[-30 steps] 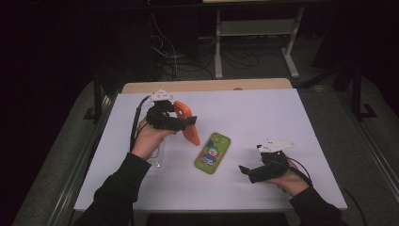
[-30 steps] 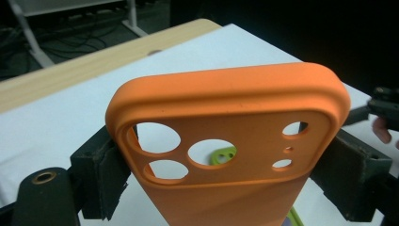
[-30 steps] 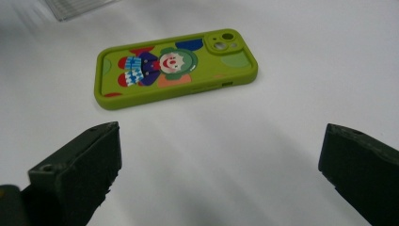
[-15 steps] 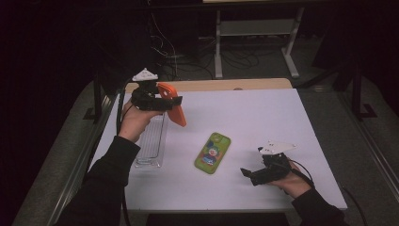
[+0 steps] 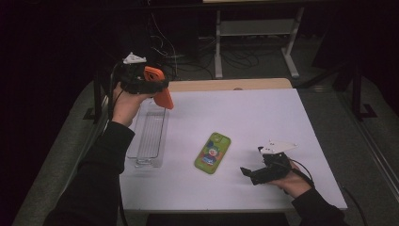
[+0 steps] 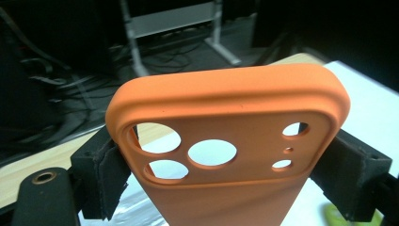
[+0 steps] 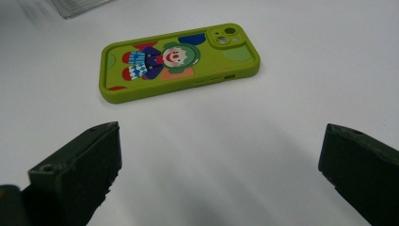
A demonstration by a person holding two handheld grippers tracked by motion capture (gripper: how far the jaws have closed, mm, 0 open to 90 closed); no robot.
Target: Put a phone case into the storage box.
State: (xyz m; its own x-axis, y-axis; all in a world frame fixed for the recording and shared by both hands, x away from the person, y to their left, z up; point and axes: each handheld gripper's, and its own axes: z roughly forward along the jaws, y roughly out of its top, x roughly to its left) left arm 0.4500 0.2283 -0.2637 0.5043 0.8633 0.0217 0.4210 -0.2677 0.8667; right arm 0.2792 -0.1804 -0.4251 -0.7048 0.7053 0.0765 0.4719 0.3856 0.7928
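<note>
While two cases (image 5: 163, 92) (image 5: 212, 152) show (one tray (image 5: 149, 136)).

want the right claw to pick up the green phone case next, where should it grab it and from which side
Probably across its two long edges near the middle, coming straight down from above. The green phone case lies flat on the white table, picture side up, so only the thin side walls give the open right claw a hold.

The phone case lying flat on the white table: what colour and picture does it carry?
The phone case is lime green with a clown cartoon, clearest in the right gripper view.
</note>
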